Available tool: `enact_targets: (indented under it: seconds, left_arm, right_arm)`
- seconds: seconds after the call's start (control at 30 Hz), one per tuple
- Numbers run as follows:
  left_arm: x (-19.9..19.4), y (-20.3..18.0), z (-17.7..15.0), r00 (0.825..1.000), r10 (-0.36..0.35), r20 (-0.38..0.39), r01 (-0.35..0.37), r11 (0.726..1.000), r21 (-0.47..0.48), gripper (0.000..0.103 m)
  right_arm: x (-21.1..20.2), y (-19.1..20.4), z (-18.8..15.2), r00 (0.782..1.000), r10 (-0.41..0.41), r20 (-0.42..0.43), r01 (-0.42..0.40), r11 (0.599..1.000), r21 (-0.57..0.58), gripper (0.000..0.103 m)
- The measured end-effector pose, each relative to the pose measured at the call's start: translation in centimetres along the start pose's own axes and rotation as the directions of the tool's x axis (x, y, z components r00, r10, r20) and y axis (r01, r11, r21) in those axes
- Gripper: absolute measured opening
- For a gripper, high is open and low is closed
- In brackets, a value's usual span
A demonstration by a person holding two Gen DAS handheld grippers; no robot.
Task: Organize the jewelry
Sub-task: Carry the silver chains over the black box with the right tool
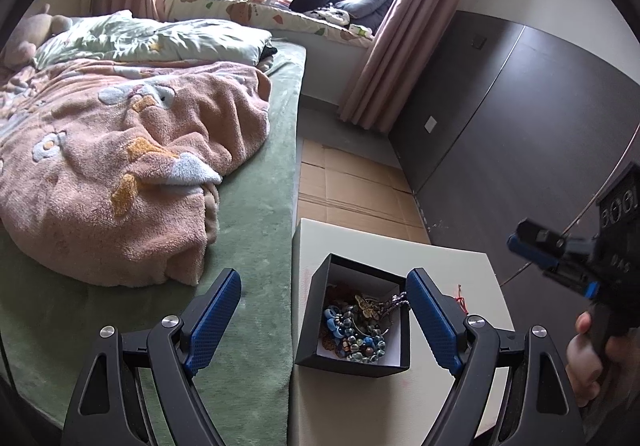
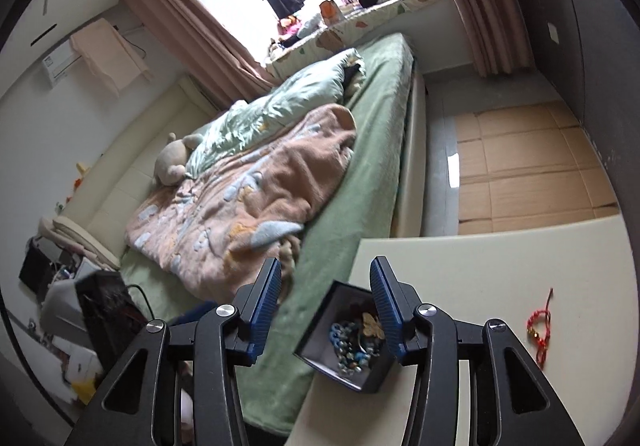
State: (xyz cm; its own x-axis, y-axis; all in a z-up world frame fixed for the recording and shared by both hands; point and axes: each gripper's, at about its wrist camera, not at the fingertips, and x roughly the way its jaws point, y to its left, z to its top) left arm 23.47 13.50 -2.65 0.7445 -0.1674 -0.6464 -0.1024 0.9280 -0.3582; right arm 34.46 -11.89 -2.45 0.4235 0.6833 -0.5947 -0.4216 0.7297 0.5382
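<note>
One black box [image 1: 352,362] of tangled beads [image 1: 360,342]

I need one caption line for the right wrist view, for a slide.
Open right gripper above a black box of beaded jewelry on a white table beside the bed; a red bracelet lies apart.

1. The left gripper [image 1: 324,320] is held out level, jaws spread wide and gripping nothing.
2. The right gripper [image 2: 325,310] also has its jaws apart and unloaded.
3. The right hand [image 1: 585,360] wraps the right gripper's handle, seemingly bare-skinned, though it sits at the blurred edge.
</note>
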Motion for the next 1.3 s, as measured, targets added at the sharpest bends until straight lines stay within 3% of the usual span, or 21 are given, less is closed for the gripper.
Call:
enact_targets:
  seconds: [0.13,0.27,0.37,0.5,0.73,0.83,0.9,1.2,1.3]
  left_arm:
    - [0.2,0.1,-0.3,1.000,0.005,-0.001,-0.005,1.000,-0.002,0.085]
    - [0.9,0.2,-0.6,1.000,0.013,-0.015,-0.013,1.000,-0.006,0.085]
    - [1.4,0.4,-0.8,0.999,0.027,-0.024,-0.027,1.000,0.000,0.085]
    - [1.8,0.8,-1.1,0.999,0.040,-0.030,-0.041,0.999,-0.004,0.085]
    - [2.7,1.7,-1.6,0.997,0.052,-0.051,-0.054,0.998,-0.040,0.085]
    - [2.5,1.7,-1.7,0.998,0.053,-0.047,-0.055,0.998,-0.044,0.085]
    - [2.3,1.6,-1.8,0.997,0.056,-0.045,-0.058,0.998,-0.040,0.085]
    - [1.3,1.5,-1.5,0.998,0.050,-0.030,-0.052,0.998,-0.047,0.085]
    - [0.8,1.5,-1.4,0.999,0.041,-0.025,-0.043,0.998,-0.052,0.085]
  right_arm:
    - [2.4,-2.7,-2.1,0.997,0.036,-0.070,-0.034,0.999,0.032,0.048]
    - [4.8,-4.3,-3.6,0.992,0.088,-0.093,-0.082,0.995,0.064,0.064]
    - [6.7,-5.5,-4.3,0.988,0.113,-0.102,-0.103,0.990,0.099,0.064]
    - [8.8,-6.1,-4.0,0.988,0.075,-0.134,-0.060,0.991,0.118,0.064]
    - [10.4,-4.0,-4.9,0.981,0.005,-0.192,0.000,1.000,0.027,0.064]
    - [10.7,-3.6,-5.7,0.975,-0.070,-0.213,0.069,0.998,-0.013,0.043]
    - [10.5,-3.8,-5.9,0.973,-0.115,-0.201,0.111,0.993,-0.028,0.021]
    - [8.3,-3.3,-5.9,0.983,-0.089,-0.160,0.082,0.995,-0.049,0.003]
    - [7.8,-3.4,-5.7,0.987,-0.072,-0.144,0.068,0.997,-0.031,0.002]
